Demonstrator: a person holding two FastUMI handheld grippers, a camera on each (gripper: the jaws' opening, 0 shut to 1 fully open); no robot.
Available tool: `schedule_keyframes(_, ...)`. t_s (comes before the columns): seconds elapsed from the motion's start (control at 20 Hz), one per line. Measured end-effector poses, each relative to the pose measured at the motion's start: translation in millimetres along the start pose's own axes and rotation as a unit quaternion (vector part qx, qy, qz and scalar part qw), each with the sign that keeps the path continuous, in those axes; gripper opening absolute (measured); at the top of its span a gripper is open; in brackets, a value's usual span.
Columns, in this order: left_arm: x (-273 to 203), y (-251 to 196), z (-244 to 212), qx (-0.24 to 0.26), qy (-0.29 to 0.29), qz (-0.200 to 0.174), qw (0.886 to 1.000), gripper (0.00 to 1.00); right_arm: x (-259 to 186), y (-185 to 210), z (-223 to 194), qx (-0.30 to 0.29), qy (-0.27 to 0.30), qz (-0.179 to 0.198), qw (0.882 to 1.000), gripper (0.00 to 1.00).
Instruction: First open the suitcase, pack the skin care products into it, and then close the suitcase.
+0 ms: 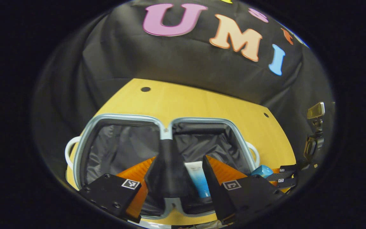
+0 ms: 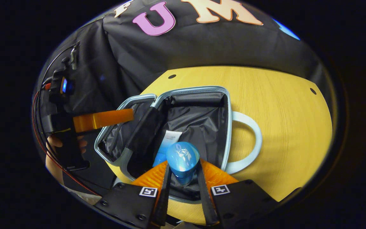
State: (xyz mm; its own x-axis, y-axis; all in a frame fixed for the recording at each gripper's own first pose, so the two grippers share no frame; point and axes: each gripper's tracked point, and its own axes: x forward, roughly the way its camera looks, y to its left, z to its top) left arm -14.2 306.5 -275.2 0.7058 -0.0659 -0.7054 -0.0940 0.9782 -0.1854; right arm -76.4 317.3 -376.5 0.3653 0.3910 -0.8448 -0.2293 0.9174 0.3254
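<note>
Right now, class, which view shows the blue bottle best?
The right gripper view: the blue bottle sits large between that gripper's fingers, over the open suitcase. The left gripper view catches just its end past the suitcase's edge.

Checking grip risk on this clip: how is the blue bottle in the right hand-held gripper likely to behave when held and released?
The blue bottle looks glossy and rounded, so it may slip between the fingers. Its round body would probably roll once dropped into the suitcase. It seems rigid, not squashy like the tube.
</note>
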Motion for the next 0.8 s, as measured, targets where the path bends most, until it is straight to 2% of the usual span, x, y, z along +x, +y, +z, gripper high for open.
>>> schedule_keyframes(0.05, -2, 17, 1, -0.008, -0.003, 0.015, 1.000, 0.80, 4, 4, 5, 0.003, -0.009, 0.000, 1.000, 0.48)
schedule_keyframes(0.1, -7, 33, 2, -0.014, -0.007, 0.027, 0.999, 0.80, 8, 7, 12, 0.003, -0.019, 0.000, 1.000, 0.43)
schedule_keyframes(0.15, -13, 48, 4, -0.021, -0.010, 0.040, 0.999, 0.80, 9, 10, 17, 0.002, -0.028, 0.000, 1.000, 0.43)
schedule_keyframes(0.2, -17, 64, 7, -0.028, -0.014, 0.052, 0.998, 0.81, 10, 13, 24, 0.000, -0.035, 0.001, 0.999, 0.53)
schedule_keyframes(0.25, -18, 77, 11, -0.035, -0.021, 0.063, 0.997, 0.87, 13, 14, 28, -0.005, -0.043, -0.003, 0.999, 0.63)
schedule_keyframes(0.35, -21, 107, 15, -0.048, -0.027, 0.086, 0.995, 0.87, 16, 18, 35, -0.016, -0.054, -0.011, 0.998, 0.99)
schedule_keyframes(0.4, -23, 121, 17, -0.051, -0.031, 0.096, 0.994, 0.82, 15, 20, 40, -0.021, -0.061, -0.012, 0.998, 0.99)
schedule_keyframes(0.45, -23, 135, 19, -0.056, -0.034, 0.108, 0.992, 0.82, 14, 24, 43, -0.023, -0.068, -0.010, 0.997, 0.94)
schedule_keyframes(0.5, -25, 149, 20, -0.062, -0.036, 0.118, 0.990, 0.82, 12, 28, 48, -0.026, -0.075, -0.010, 0.997, 0.98)
schedule_keyframes(0.6, -17, 170, 29, -0.073, -0.041, 0.141, 0.986, 0.83, 10, 31, 55, -0.032, -0.087, -0.013, 0.996, 0.98)
schedule_keyframes(0.65, -32, 196, 23, -0.078, -0.044, 0.154, 0.984, 0.83, 9, 32, 57, -0.034, -0.092, -0.015, 0.995, 0.98)
schedule_keyframes(0.8, -38, 253, 21, -0.095, -0.049, 0.203, 0.973, 0.83, 4, 27, 74, -0.039, -0.120, -0.033, 0.991, 0.98)
